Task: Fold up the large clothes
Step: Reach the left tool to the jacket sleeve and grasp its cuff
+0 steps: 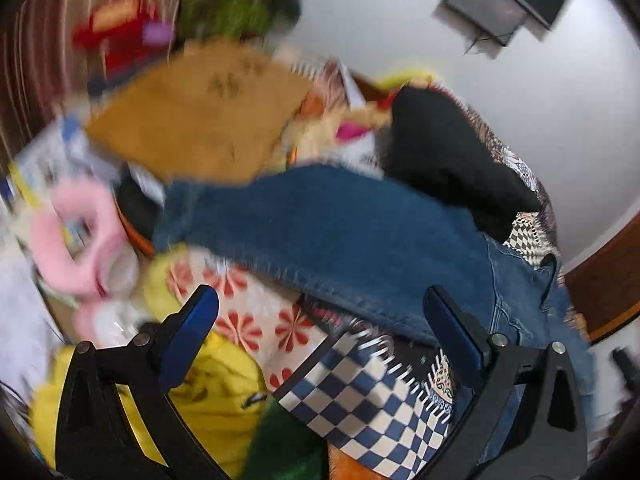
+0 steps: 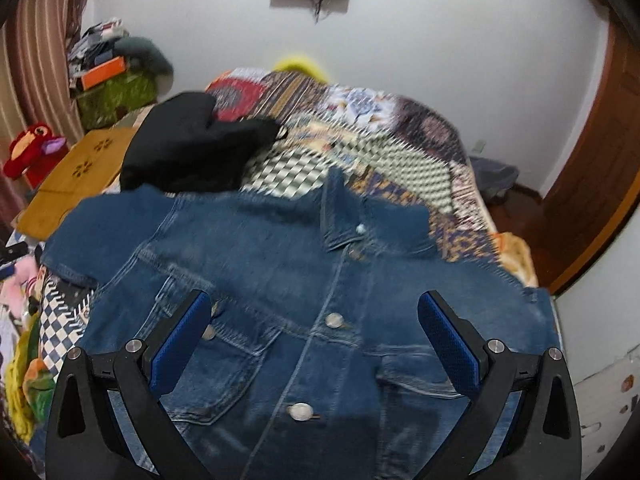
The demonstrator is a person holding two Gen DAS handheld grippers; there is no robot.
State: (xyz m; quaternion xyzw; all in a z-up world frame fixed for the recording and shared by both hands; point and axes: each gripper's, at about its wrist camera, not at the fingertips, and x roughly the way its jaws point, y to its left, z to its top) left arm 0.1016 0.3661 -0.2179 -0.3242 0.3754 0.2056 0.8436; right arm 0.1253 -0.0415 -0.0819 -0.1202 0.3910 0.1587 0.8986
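A blue denim jacket point(image 2: 304, 280) lies front up on the patterned bedspread point(image 2: 384, 136), buttons closed, collar toward the far wall. My right gripper point(image 2: 314, 310) hovers open above its chest, blue-padded fingers point(image 2: 448, 344) wide apart with nothing between them. In the left wrist view the jacket's sleeve point(image 1: 340, 236) stretches across the bed's left side. My left gripper point(image 1: 320, 308) is open just short of the sleeve's hem, over the checkered bedspread point(image 1: 360, 400). That view is motion-blurred.
A black garment point(image 2: 192, 148) lies bunched behind the jacket. A tan mat point(image 2: 76, 176), plush toys point(image 2: 32, 152), a pink plush point(image 1: 76, 236) and yellow fabric point(image 1: 216, 392) crowd the bed's left side. A wooden door point(image 2: 600, 168) stands at the right.
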